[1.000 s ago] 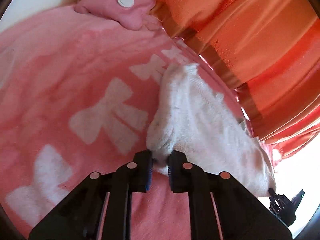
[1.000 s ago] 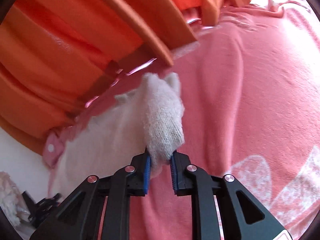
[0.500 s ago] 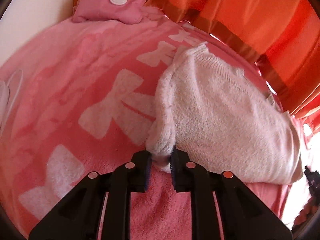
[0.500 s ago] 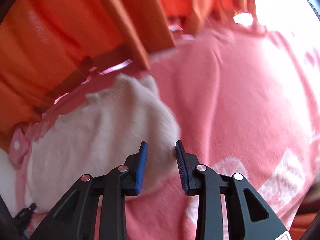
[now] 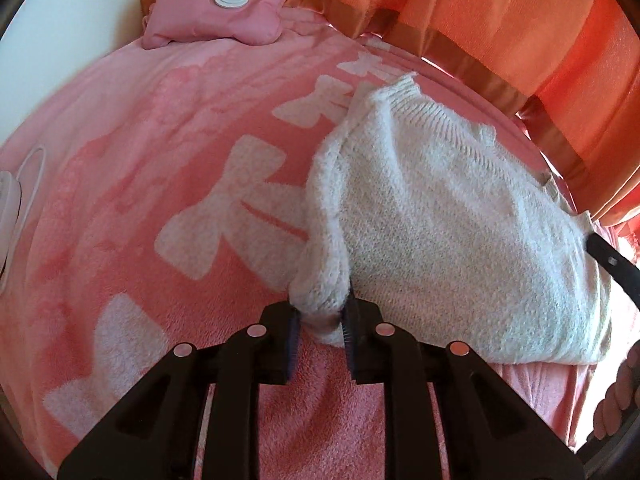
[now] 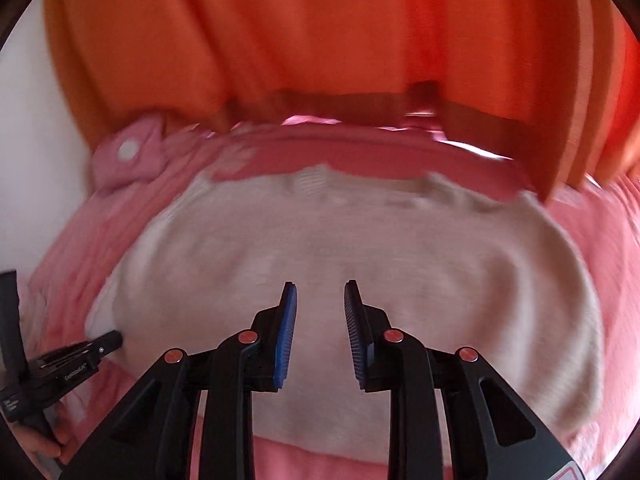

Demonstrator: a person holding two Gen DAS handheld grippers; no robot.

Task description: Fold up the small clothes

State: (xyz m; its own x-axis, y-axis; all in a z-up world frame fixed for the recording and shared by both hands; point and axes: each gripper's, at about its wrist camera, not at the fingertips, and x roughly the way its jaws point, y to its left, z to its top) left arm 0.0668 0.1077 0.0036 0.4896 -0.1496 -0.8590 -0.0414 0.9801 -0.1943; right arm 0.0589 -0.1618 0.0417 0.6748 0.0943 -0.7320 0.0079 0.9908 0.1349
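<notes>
A fluffy white knit sweater (image 5: 440,220) lies folded on a pink blanket (image 5: 140,160) with white bow prints. My left gripper (image 5: 320,312) is at the sweater's near left corner. A bunched fold of the knit fills the gap between its pads, and its jaws are opening. In the right wrist view the sweater (image 6: 340,248) spreads wide and blurred below my right gripper (image 6: 320,288). That gripper hovers over the middle of the sweater with nothing between its blue pads (image 6: 288,320), and its jaws are closing. The left gripper's black body (image 6: 72,360) shows at the lower left of that view.
Orange curtains (image 5: 480,8) hang along the blanket's far edge. A pink pouch with a white cap (image 5: 224,12) lies at the far left corner. A white cord (image 5: 28,184) sits at the left edge. A hand (image 5: 620,392) shows at the right.
My right gripper let go of the sweater's sleeve and swung across to above its middle. The sleeve now lies folded over the body. My left gripper stays at its corner and has turned a little.
</notes>
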